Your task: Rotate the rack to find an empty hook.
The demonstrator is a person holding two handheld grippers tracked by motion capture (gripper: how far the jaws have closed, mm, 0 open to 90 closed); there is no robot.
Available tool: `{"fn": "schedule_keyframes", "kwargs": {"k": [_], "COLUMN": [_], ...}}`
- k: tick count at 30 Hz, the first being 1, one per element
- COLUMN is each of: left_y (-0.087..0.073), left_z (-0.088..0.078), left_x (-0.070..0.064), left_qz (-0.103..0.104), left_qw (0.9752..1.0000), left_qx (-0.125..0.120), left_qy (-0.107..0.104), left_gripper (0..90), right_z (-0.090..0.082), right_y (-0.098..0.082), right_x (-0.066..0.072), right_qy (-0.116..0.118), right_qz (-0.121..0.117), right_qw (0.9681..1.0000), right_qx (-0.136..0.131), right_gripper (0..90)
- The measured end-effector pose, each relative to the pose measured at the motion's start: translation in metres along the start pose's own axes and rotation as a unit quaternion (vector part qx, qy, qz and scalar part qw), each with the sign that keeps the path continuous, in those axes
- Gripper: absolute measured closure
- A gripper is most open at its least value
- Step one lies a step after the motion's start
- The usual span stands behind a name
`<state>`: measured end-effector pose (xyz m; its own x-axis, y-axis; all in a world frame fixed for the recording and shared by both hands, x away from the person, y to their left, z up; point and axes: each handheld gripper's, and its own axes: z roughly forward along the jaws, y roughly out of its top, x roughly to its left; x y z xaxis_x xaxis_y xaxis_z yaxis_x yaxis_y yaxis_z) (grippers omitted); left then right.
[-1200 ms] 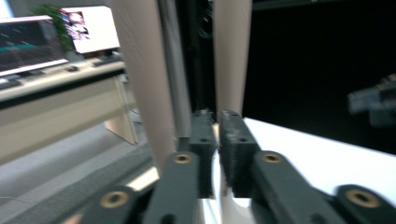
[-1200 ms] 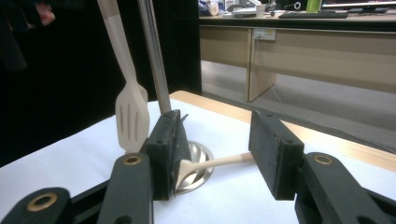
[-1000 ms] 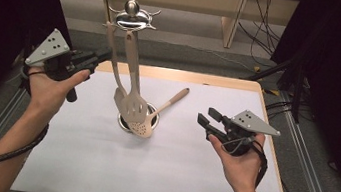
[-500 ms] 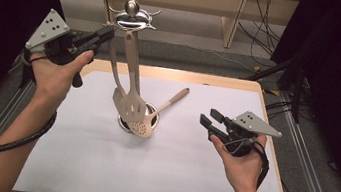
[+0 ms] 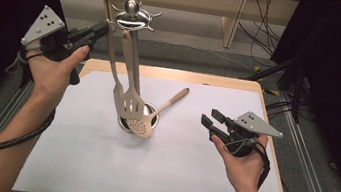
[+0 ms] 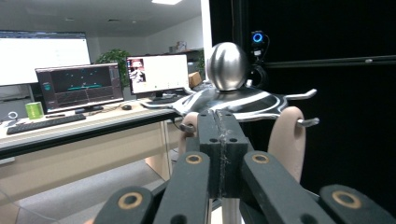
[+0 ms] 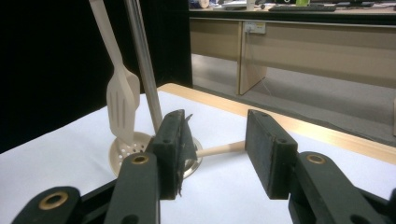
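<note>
The left claw (image 5: 98, 30), pressed together, is raised beside the top of the utensil rack (image 5: 134, 17), where beige spatulas (image 5: 130, 101) hang. A skimmer (image 5: 147, 123) lies at its base. On the counter (image 5: 172, 177), the right claw (image 5: 211, 123) hovers spread, empty.

parted black jaws before a hanging slotted spatula (image 7: 122, 103) and skimmer (image 7: 127, 154) on white

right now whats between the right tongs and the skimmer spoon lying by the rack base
Nothing: in the high view, bare white table cover runs from the open right tongs to the skimmer spoon leaning on the rack base.
</note>
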<state>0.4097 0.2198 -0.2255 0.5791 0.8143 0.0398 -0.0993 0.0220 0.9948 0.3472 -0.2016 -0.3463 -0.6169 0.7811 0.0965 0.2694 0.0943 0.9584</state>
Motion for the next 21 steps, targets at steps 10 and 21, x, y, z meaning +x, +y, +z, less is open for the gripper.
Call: {"fn": "schedule_keyframes", "kwargs": {"k": [10, 21], "left_y": [0.002, 0.005], "left_z": [0.004, 0.013], "left_x": [0.011, 0.017], "left_qz": [0.001, 0.013], "left_qw": [0.9999, 0.9994], "left_qx": [0.008, 0.023], "left_qy": [0.014, 0.022], "left_gripper": [89.5, 89.5], "right_z": [0.003, 0.004], "right_y": [0.000, 0.000], "right_x": [0.000, -0.002], "right_qy": [0.002, -0.003], "right_qz": [-0.008, -0.021], "right_qw": [1.0000, 0.9998], "right_qx": [-0.001, -0.005], "right_gripper": [58.8, 58.8]}}
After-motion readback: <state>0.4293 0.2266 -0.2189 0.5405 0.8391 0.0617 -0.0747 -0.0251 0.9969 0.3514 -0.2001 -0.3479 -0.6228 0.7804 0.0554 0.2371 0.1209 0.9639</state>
